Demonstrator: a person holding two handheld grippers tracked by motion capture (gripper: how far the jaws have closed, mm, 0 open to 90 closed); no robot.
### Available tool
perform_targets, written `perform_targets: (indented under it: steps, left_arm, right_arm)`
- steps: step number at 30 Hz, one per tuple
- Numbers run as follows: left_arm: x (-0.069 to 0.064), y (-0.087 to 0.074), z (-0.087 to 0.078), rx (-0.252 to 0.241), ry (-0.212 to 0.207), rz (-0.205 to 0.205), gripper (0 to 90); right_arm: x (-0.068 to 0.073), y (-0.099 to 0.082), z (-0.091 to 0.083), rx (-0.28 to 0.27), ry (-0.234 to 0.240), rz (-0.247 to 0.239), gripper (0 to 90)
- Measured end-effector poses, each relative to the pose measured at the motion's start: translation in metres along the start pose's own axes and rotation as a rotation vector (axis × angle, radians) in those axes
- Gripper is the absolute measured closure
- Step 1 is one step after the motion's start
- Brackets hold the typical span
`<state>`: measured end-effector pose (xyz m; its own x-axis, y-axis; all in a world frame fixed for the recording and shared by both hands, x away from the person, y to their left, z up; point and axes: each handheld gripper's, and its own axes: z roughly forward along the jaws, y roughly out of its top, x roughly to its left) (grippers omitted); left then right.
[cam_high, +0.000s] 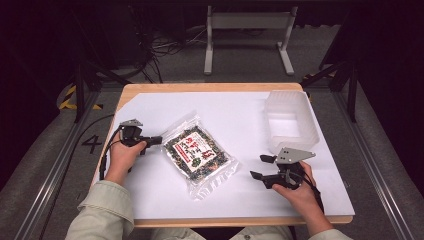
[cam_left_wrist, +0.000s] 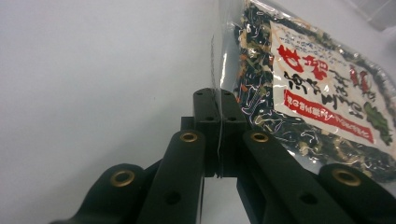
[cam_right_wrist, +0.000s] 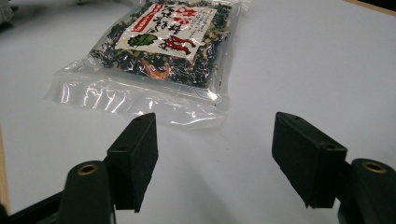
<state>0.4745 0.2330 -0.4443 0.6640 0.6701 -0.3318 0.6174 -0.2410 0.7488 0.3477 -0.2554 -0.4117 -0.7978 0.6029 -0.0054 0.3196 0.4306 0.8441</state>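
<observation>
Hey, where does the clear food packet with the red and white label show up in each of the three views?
High view: the packet lies at the centre of the white sheet, between the left gripper and right gripper.
Left gripper view: upper right, its clear edge pinched in the shut jaws.
Right gripper view: top centre-left, beyond the open jaws.
Shared landmark: the red and white label, also at and.

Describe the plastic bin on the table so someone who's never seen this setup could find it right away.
Start at the white sheet covering the wooden table. Go to its far right corner, beyond the right tongs. The bin stands there: a translucent, open-topped rectangular tub with nothing in it, unlike the flat clear packet of dark dried food at the centre, whose edge the left tongs pinch.
</observation>
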Motion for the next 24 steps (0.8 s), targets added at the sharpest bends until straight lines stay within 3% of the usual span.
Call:
perform_targets:
  steps: [4, 5, 11, 13, 18, 24]
  left_arm:
    - [-0.007, 0.006, -0.011, -0.050, -0.012, 0.019, 89.4]
    - [-0.012, 0.009, -0.016, -0.071, -0.011, 0.046, 89.4]
    - [-0.026, 0.018, -0.032, -0.127, -0.032, 0.093, 89.4]
    - [-0.036, 0.022, -0.040, -0.166, -0.038, 0.117, 89.4]
    - [-0.046, 0.028, -0.049, -0.193, -0.051, 0.161, 89.4]
    - [-0.061, 0.033, -0.059, -0.235, -0.087, 0.185, 89.5]
  right_arm:
    - [-0.001, 0.003, -0.002, -0.012, -0.001, 0.004, 31.6]
    - [-0.001, 0.004, -0.003, -0.016, 0.000, 0.004, 31.7]
    - [-0.002, 0.011, -0.007, -0.035, 0.008, 0.006, 31.8]
    - [-0.003, 0.017, -0.010, -0.051, 0.019, 0.010, 32.0]
    - [-0.007, 0.026, -0.010, -0.069, 0.036, 0.018, 32.4]
    - [-0.010, 0.041, -0.002, -0.087, 0.071, 0.026, 33.2]
